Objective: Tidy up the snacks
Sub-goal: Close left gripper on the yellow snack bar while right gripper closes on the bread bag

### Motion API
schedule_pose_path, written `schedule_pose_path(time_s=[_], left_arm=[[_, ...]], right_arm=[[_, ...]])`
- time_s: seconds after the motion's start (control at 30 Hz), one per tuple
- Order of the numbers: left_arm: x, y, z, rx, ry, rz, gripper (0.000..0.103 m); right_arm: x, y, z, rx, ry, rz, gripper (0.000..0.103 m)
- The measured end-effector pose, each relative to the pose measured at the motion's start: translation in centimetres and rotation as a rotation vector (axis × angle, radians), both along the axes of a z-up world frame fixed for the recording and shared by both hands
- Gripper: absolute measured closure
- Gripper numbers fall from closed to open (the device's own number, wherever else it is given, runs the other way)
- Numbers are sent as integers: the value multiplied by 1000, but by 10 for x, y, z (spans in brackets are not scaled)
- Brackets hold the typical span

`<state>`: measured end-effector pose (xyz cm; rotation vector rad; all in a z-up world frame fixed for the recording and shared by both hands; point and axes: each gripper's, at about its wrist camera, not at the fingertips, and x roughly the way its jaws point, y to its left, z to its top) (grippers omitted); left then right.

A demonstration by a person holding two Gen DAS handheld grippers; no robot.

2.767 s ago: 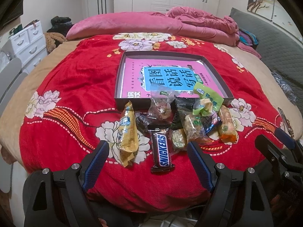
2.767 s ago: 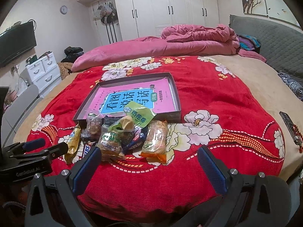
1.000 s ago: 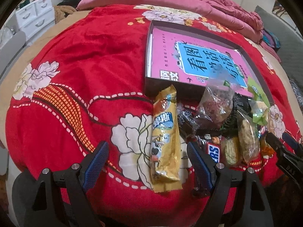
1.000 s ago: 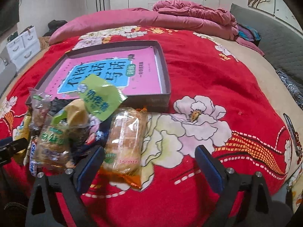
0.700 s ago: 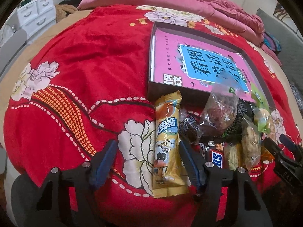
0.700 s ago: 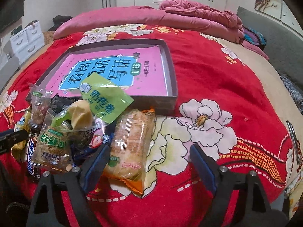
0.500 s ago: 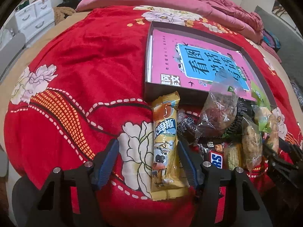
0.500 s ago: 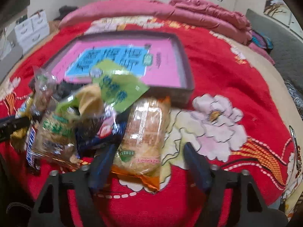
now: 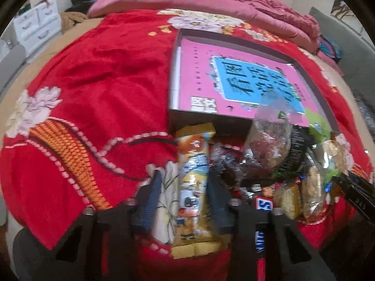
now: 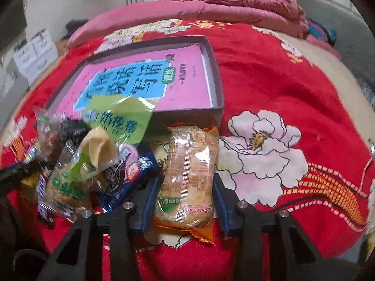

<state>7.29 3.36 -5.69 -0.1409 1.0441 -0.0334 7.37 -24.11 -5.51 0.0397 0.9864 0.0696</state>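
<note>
On the red floral blanket, a pile of snacks lies in front of a shallow dark box [image 9: 211,121] that holds a pink book. My left gripper [image 9: 185,201] is closing its jaws on the long yellow snack packet [image 9: 193,164] at the pile's left end, and the pads meet its lower half. My right gripper [image 10: 185,203] is closing its jaws on the clear orange-edged cracker packet [image 10: 189,164] at the pile's right end, gripping both sides. Between them lie a Snickers bar [image 9: 263,205], a clear nut bag [image 9: 267,145], a green packet [image 10: 117,119] and a blue biscuit packet [image 10: 131,175].
The box [image 10: 187,114] sits just behind the pile with its near wall touching some packets. A pink duvet [image 10: 211,7] is bunched at the far end of the bed. White drawers [image 9: 37,28] stand at the left. A slim remote [image 10: 371,147] lies near the right edge.
Both grippers came down and forward onto the pile. Their jaws went from wide open to closed around the yellow packet on the left and the cracker packet on the right.
</note>
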Motion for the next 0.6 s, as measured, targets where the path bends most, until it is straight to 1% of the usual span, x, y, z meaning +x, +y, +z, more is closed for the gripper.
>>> schedule_pose_path(time_s=[0.03, 0.13, 0.27, 0.37, 0.5, 0.6], left_arm=[[1, 1, -2, -24, 9, -4, 81], [1, 2, -5, -37, 6, -8, 82], [-1, 9, -5, -97, 6, 0, 83], [-3, 16, -3, -148, 5, 9, 84], [-8, 20, 2, -178, 2, 16, 85], [-12, 21, 7, -183, -8, 18, 85]], right_arm=[[-1, -4, 2, 21, -4, -8, 64], [-5, -20, 7, 82, -17, -54, 65], [-9, -32, 12, 132, -38, -85, 65], [-12, -31, 20, 148, -77, -63, 65], [-13, -22, 29, 154, -120, -8, 65], [-13, -19, 33, 159, -136, 9, 65]])
